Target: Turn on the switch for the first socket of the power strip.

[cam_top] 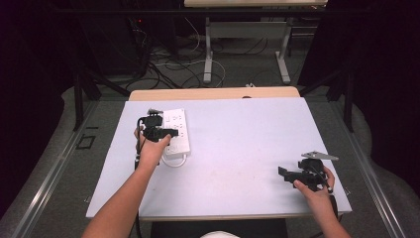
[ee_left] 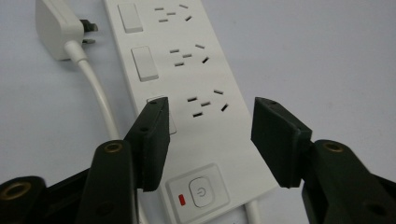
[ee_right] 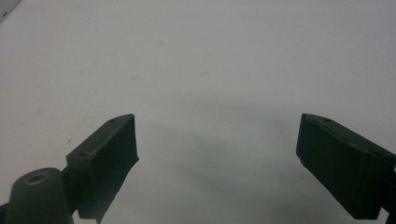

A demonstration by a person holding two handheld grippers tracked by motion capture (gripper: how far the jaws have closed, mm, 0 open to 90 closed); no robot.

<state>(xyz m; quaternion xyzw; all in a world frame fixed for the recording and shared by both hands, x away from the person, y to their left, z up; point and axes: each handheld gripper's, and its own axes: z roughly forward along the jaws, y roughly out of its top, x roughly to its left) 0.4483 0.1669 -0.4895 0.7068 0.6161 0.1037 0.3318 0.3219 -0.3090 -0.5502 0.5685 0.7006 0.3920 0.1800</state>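
- My right claw (cam_top: 289, 174) sits nearest me at the table's (cam_top: 237, 148) right front, jaws spread wide over bare white surface, nothing between them.
- My left claw (ee_left: 208, 140) hangs farther out on the left, over the near end of the white power strip (ee_left: 187, 84); its jaws stand apart, straddling the strip without pinching it.
- Between those jaws I see the strip's power button (ee_left: 200, 192) with a red light (ee_left: 182, 201) beside it.
- Beyond lie three socket groups, each with a rocker switch (ee_left: 144, 63).
- Farthest, left of the strip, its white plug (ee_left: 58, 30) rests on the table, cord (ee_left: 100, 100) trailing back.
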